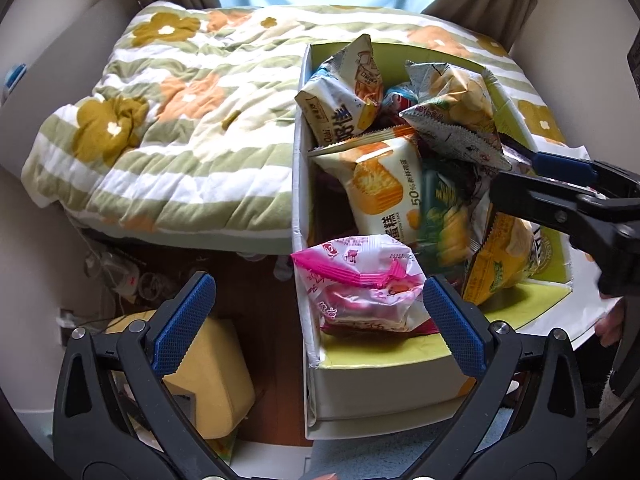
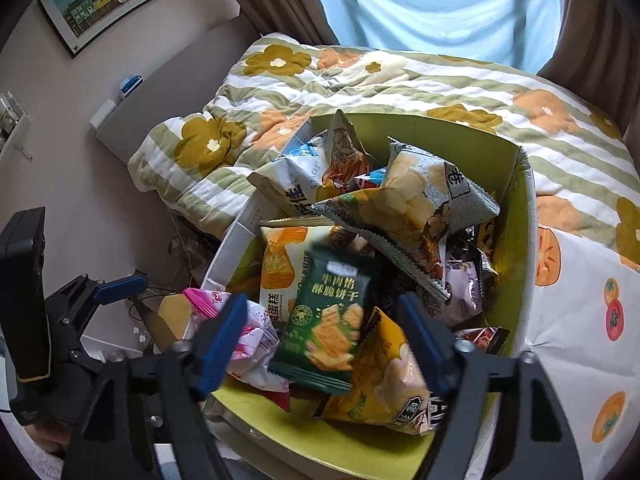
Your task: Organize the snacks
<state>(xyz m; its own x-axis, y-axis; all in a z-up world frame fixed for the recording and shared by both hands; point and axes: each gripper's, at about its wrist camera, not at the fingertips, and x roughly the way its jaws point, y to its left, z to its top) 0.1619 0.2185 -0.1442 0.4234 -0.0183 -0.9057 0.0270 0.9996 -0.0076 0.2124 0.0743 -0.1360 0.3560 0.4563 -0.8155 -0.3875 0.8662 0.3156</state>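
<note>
Snack packets fill a white box with a green lining (image 1: 304, 208) that lies on a flowered quilt (image 1: 180, 120). Over its near end the left gripper (image 1: 316, 320) tilts steeply down, jaws spread wide and empty, a pink packet (image 1: 360, 288) lying between them. The right gripper (image 2: 320, 344) also angles down, wide open, a green cracker packet (image 2: 328, 320) loose and blurred between its pads.

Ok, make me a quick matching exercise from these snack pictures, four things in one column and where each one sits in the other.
Things:
1. pink packet
2. dark green packet
3. quilt
4. box

Places:
A. on the bed, beside the box
B. between the right gripper's open fingers
C. holds the snacks
D. at the box's near end, between the left gripper's fingers

Pairs: 1-D, 2-B, 3-A, 4-C
</note>
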